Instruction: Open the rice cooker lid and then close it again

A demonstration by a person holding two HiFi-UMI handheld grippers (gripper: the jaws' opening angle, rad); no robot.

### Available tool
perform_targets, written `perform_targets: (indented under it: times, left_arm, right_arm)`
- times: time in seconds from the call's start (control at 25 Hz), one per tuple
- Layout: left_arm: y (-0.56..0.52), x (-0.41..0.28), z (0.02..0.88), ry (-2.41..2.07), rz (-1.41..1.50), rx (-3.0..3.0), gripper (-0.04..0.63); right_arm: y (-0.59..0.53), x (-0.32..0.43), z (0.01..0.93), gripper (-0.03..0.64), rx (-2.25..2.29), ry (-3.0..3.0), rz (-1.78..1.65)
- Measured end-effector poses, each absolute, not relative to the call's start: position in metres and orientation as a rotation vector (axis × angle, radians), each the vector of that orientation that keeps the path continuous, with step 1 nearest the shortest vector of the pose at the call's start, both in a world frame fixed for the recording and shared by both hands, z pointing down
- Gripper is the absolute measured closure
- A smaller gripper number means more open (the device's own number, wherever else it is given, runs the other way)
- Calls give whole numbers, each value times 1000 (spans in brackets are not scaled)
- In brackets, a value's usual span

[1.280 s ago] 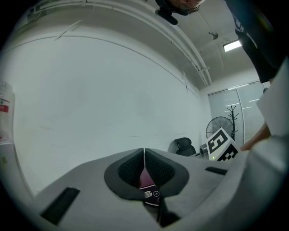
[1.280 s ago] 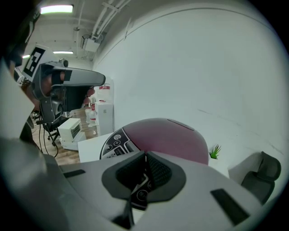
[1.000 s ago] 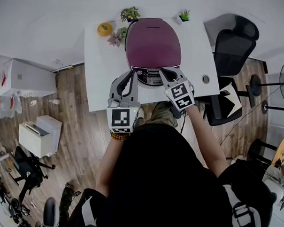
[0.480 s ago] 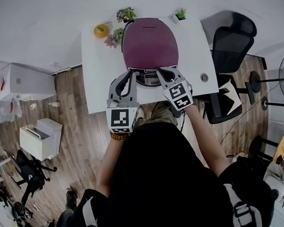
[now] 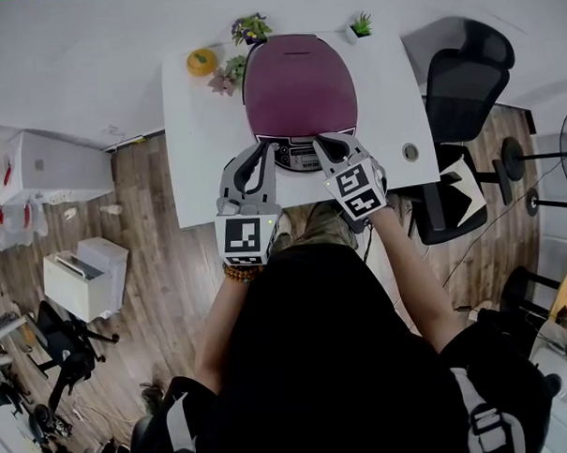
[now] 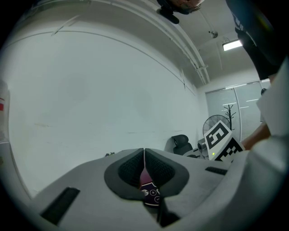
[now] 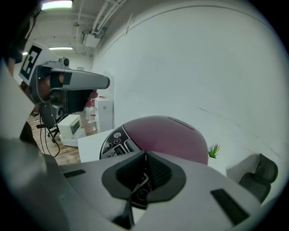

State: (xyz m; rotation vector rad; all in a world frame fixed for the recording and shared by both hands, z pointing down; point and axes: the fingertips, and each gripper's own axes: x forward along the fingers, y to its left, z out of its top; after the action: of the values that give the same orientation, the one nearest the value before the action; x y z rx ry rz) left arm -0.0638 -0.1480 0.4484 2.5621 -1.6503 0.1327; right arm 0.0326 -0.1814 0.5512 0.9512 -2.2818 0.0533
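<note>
Maroon cooker (image 5: 301,84), lid down, on white table (image 5: 200,131), two grippers at its front.

Cooker stands at the table's 12 o'clock edge, by the wall; domed lid (image 7: 171,135) shut, dark panel (image 5: 297,154) at its 6 o'clock. Left gripper (image 5: 259,150) at the cooker's 7 o'clock, just beside the panel: jaws pressed together, nothing between them. Right gripper (image 5: 320,142) at the cooker's 5 o'clock, tips over the panel's right end: jaws likewise together and empty; whether it touches the panel cannot be told. Small plants (image 5: 250,28) at the cooker's 11 and 1 o'clock, orange object (image 5: 201,61) at 10 o'clock. Black chair (image 5: 465,81) off the table at 3 o'clock.
</note>
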Motion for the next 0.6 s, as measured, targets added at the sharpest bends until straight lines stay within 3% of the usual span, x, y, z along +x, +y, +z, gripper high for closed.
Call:
perform_targets:
  times: [0.6]
  left_arm:
    - [-149,-63,452,-1640,142,2568,565]
  right_arm:
    - [-181,31,551,588,962,-2233,-5]
